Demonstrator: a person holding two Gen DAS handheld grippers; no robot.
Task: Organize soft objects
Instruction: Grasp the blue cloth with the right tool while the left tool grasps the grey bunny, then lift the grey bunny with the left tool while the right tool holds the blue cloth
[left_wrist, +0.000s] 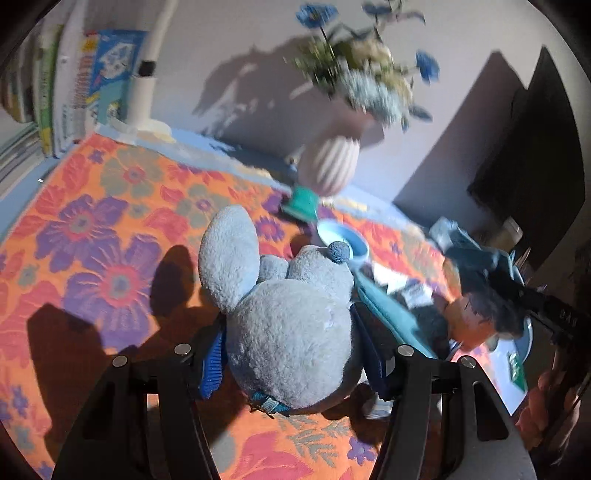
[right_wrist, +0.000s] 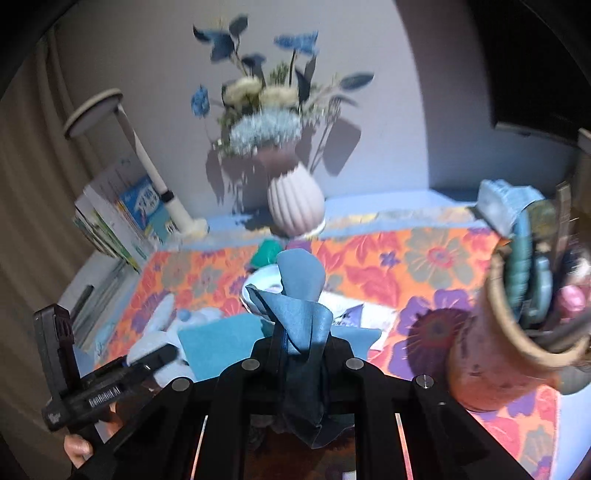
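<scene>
The left gripper (left_wrist: 291, 354) pinches a grey fuzzy plush toy (left_wrist: 288, 321) above the orange floral cloth (left_wrist: 110, 221). The right gripper (right_wrist: 301, 354) clamps a blue satin cloth (right_wrist: 301, 306), lifted beside a tan woven basket (right_wrist: 506, 354) stuffed with soft items.

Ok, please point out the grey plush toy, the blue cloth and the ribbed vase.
grey plush toy (left_wrist: 291, 332), left wrist view, on its round body.
blue cloth (right_wrist: 301, 317), right wrist view, on its upper fold.
ribbed vase (right_wrist: 293, 205), right wrist view, on its belly.
</scene>
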